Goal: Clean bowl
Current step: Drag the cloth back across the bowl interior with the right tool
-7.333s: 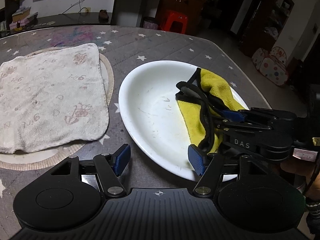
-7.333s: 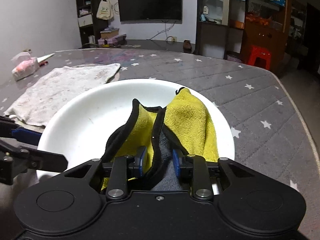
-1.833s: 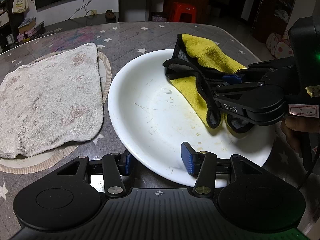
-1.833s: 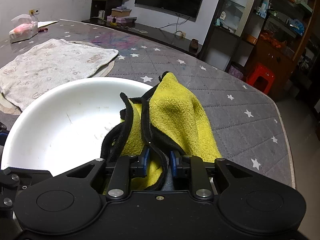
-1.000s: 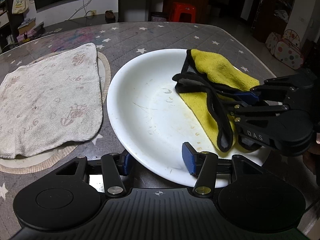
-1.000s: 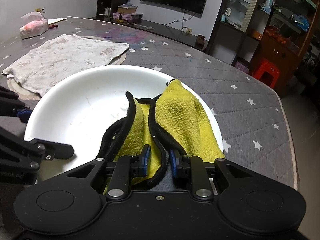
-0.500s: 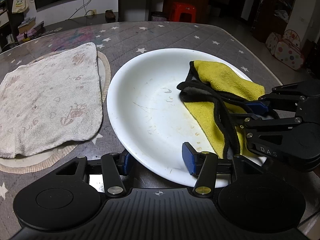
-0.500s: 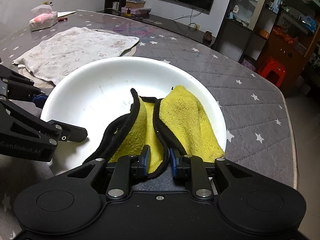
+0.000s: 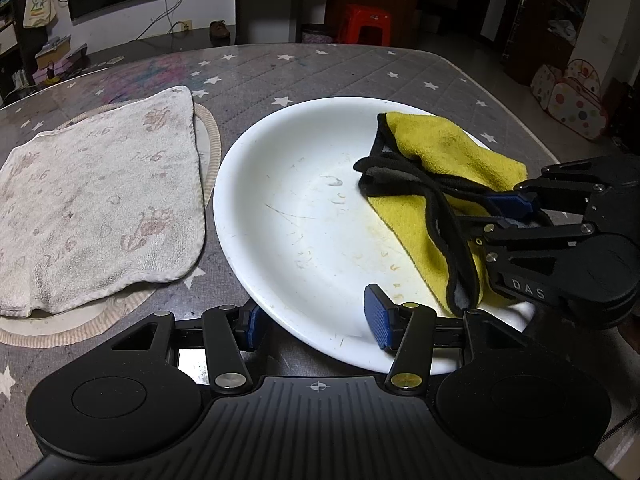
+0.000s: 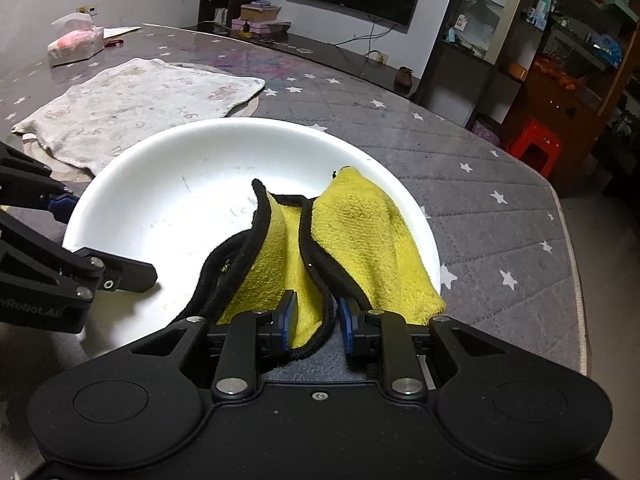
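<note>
A wide white bowl point(image 9: 304, 168) point(image 10: 192, 160) sits on the grey star-patterned table, with faint yellowish smears on its inside. My left gripper point(image 9: 314, 320) point(image 10: 96, 240) straddles the bowl's near rim, one blue pad outside and one inside, shut on the bowl. A yellow cloth with black edging point(image 9: 440, 148) point(image 10: 360, 220) lies folded on the bowl's right side. My right gripper point(image 10: 316, 320) point(image 9: 508, 208) is shut on a fold of this cloth, pressing it onto the bowl's inner wall.
A pale patterned towel point(image 9: 92, 204) point(image 10: 136, 100) lies on a round mat point(image 9: 210, 136) left of the bowl. A tissue pack point(image 10: 74, 42) is at the table's far left. The table's edge point(image 10: 572, 264) runs close on the right.
Over the last seconds my right gripper dragged the yellow cloth from the bowl's far right side toward its near right rim. My left gripper closed onto the rim and has stayed there.
</note>
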{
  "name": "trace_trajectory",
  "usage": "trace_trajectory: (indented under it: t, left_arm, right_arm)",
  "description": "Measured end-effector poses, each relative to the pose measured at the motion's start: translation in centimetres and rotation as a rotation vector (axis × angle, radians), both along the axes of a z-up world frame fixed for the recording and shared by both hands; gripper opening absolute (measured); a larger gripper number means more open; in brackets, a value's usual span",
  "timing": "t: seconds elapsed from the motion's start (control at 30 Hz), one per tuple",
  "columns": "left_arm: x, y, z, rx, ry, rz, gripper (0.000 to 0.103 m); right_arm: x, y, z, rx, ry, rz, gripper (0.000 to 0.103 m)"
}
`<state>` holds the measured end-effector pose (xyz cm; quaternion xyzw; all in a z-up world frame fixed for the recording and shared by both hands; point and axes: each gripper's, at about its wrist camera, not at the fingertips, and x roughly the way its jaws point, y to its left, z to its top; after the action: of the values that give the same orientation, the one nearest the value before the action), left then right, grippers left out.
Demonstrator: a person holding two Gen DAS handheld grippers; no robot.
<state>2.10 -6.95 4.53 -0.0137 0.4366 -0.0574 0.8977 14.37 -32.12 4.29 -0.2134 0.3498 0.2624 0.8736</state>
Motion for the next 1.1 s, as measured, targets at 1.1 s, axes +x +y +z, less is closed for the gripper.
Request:
trace_trajectory:
  t: [1.1]
  left_arm:
    - [-0.1,-0.1,0.0,0.004,0.001,-0.01,0.053]
  right_arm:
    - [4.0,2.2,-0.4,-0.016,-0.067,-0.002,0.024]
